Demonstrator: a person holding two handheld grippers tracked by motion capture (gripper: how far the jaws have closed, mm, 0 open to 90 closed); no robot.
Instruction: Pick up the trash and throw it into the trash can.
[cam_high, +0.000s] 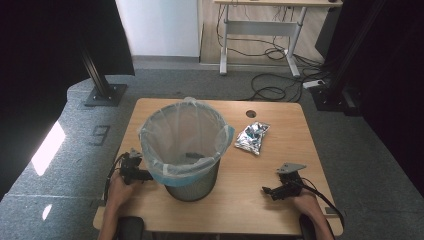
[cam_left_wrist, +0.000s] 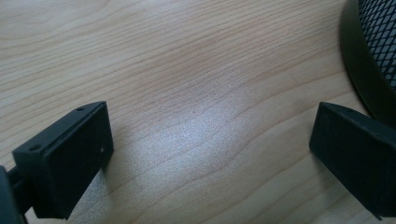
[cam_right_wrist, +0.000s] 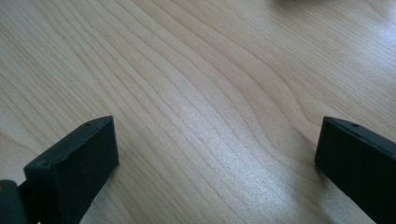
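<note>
Both grippers rest low on the wooden table (cam_high: 280, 125) in the high view, the left gripper (cam_high: 146, 175) just beside the mesh bin (cam_high: 192, 187) with its pale liner, the right gripper (cam_high: 266, 190) near the front edge. A crinkled silver foil packet (cam_high: 252, 137) lies flat, well apart from the right gripper, beyond it, its long axis running slantwise away. Left gripper view: jaws spread wide over bare wood, the bin's base (cam_left_wrist: 369, 70) at the right. Right gripper view: jaws released, holding nothing.
</note>
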